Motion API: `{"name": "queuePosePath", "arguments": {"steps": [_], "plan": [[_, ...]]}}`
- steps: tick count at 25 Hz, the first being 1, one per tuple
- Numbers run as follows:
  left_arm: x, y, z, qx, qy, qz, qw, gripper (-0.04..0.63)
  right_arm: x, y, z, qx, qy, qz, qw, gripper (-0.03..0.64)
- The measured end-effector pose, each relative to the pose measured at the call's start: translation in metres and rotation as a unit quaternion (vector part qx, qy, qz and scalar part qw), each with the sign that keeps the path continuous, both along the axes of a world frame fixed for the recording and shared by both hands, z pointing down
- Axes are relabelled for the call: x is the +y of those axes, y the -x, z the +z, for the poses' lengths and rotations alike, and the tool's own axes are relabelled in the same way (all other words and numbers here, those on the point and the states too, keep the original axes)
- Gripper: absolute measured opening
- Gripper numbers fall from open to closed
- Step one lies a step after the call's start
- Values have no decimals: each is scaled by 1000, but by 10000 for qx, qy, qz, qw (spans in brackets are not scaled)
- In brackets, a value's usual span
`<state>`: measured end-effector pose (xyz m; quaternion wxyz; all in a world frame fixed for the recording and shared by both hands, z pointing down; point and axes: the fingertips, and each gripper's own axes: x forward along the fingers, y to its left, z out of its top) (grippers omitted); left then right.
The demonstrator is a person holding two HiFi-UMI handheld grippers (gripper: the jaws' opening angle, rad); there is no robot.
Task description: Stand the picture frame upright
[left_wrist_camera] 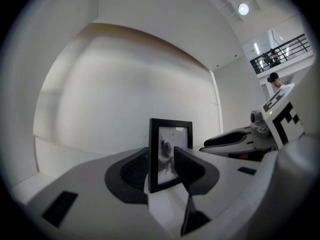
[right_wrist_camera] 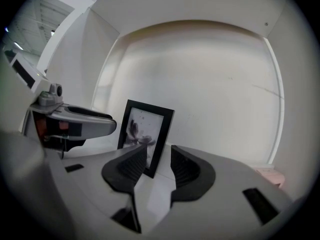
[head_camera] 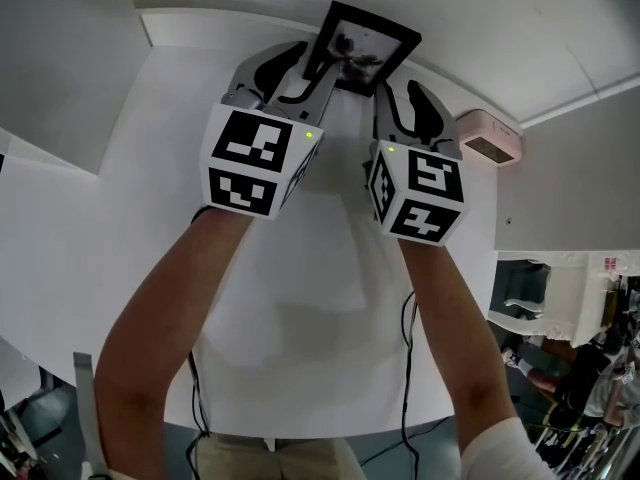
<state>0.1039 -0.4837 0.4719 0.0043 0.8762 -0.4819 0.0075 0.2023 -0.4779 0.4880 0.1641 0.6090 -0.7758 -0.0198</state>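
1. On the white table [head_camera: 330, 298], from 6 o'clock in the head view, two bare forearms [head_camera: 170, 308] run up to the grippers.
2. Left gripper [left_wrist_camera: 161, 159]: jaws narrow, pinched on the left edge of the picture frame [head_camera: 362, 50].
3. Right gripper [right_wrist_camera: 159, 156]: jaws part-open with the frame's lower right corner between them. A gap shows at the right pad.
4. The frame stands on its bottom edge at 12 o'clock, near the table's far edge.
5. Pale pink box [head_camera: 490, 138] at 2 o'clock, apart from the frame.
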Motion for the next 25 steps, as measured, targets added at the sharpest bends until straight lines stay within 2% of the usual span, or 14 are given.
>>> {"name": "queuePosePath", "arguments": {"steps": [4, 11, 13, 17, 20, 25], "plan": [[19, 0, 4, -26, 74, 103, 9999, 140, 21, -1, -2, -23, 22, 90, 10000, 134], [70, 18, 4, -98, 235, 225, 9994, 137, 80, 3, -7, -251, 121, 172, 9995, 11], [92, 29, 4, -27, 362, 214, 9991, 132, 103, 7, -7, -389, 182, 164, 9989, 11], [147, 50, 6, 143, 626, 216, 9977, 70, 154, 13, -2, -646, 434, 153, 9969, 9], [184, 63, 3, 43, 760, 286, 9967, 22, 190, 20, -6, -914, 560, 184, 9941, 9], [241, 74, -16, -123, 767, 562, 9954, 18, 243, 26, -34, -1186, 594, 198, 9910, 9]]}}
